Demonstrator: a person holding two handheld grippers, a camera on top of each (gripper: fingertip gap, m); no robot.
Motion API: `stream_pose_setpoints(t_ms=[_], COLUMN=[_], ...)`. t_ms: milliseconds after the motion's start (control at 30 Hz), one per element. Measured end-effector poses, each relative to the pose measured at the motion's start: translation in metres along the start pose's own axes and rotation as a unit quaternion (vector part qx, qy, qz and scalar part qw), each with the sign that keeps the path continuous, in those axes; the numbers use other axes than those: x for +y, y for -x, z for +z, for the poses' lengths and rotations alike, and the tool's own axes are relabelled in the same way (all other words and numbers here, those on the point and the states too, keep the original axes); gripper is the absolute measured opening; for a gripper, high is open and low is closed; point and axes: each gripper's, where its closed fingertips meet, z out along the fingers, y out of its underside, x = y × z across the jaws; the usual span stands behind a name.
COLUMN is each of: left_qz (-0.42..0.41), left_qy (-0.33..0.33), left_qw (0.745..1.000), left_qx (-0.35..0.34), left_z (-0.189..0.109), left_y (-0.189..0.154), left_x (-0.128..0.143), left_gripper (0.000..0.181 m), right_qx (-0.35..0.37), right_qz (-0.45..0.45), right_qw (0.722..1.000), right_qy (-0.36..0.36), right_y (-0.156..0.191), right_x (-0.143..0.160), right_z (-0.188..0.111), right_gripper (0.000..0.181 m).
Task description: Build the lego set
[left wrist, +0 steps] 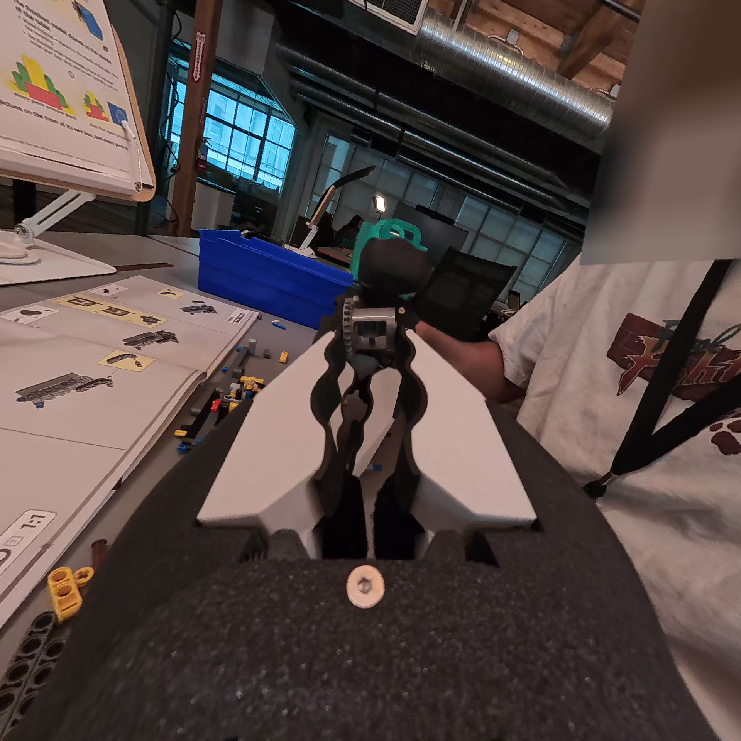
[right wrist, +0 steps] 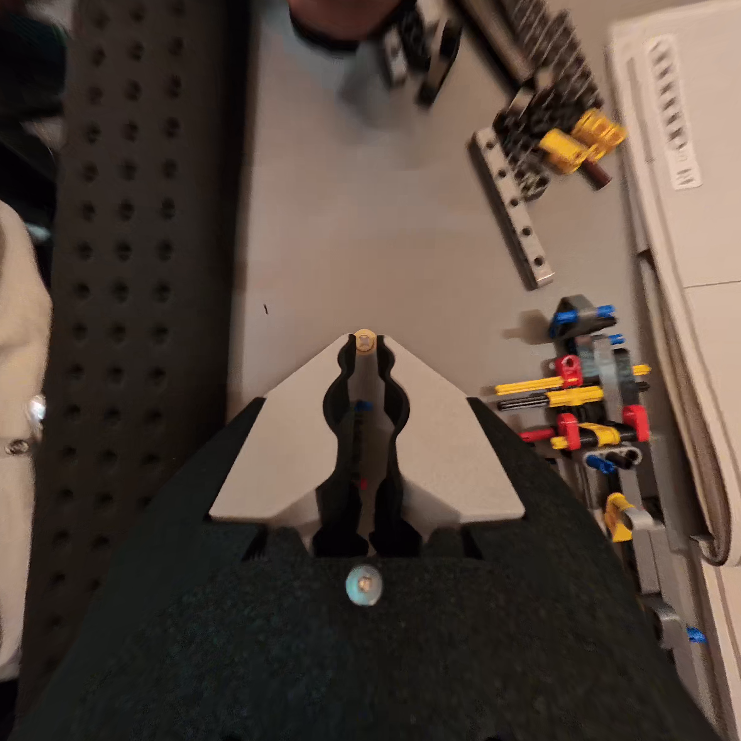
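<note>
The left claw (left wrist: 371,333) grips a grey geared piece (left wrist: 369,326) aloft; the right claw (right wrist: 365,345) pinches a tan pin (right wrist: 365,343) above the desk (right wrist: 361,200).

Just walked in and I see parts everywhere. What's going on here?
A person is building a Lego set with two handheld grippers. The left gripper holds up a grey gear assembly above the table. The right gripper pinches a small tan pin over the grey table. A partly built model lies beside the open instruction booklet.
</note>
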Motion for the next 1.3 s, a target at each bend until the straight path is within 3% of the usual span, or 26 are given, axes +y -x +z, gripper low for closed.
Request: stream_pose_setpoints(t_ms=[167, 233, 333, 533, 1033, 1200, 1300], left_qz=[0.004, 0.007, 0.000, -0.006, -0.003, -0.023, -0.070], left_qy=[0.022, 0.035, 0.027, 0.031, 0.022, -0.003, -0.013], left_qw=[1.000, 0.999, 1.000, 0.999, 0.999, 0.999, 0.997], left_qx=[-0.020, -0.020, -0.016, -0.019, -0.034, -0.024, 0.015], left_z=[0.004, 0.007, 0.009, 0.017, 0.016, 0.012, 0.013], left_y=[0.007, 0.007, 0.007, 0.011, 0.016, 0.014, 0.006], left_x=[0.009, 0.015, 0.013, 0.017, 0.013, 0.004, 0.003], left_gripper=[0.023, 0.023, 0.023, 0.023, 0.023, 0.023, 0.023], right_qx=[-0.036, -0.064, -0.089, -0.058, -0.102, -0.053, 0.023], right_qz=[0.071, 0.095, 0.120, 0.116, 0.148, 0.128, 0.058], right_qw=[0.973, 0.939, 0.899, 0.909, 0.903, 0.904, 0.905], right_qy=[-0.217, -0.325, -0.411, -0.397, -0.389, -0.405, -0.421], right_y=[-0.009, -0.009, -0.009, -0.011, -0.008, -0.018, -0.021], right_x=[-0.052, -0.073, -0.090, -0.097, -0.096, -0.092, -0.095], right_z=[-0.057, -0.089, -0.115, -0.095, -0.079, -0.089, -0.102], right_gripper=[0.010, 0.009, 0.009, 0.010, 0.008, 0.009, 0.008])
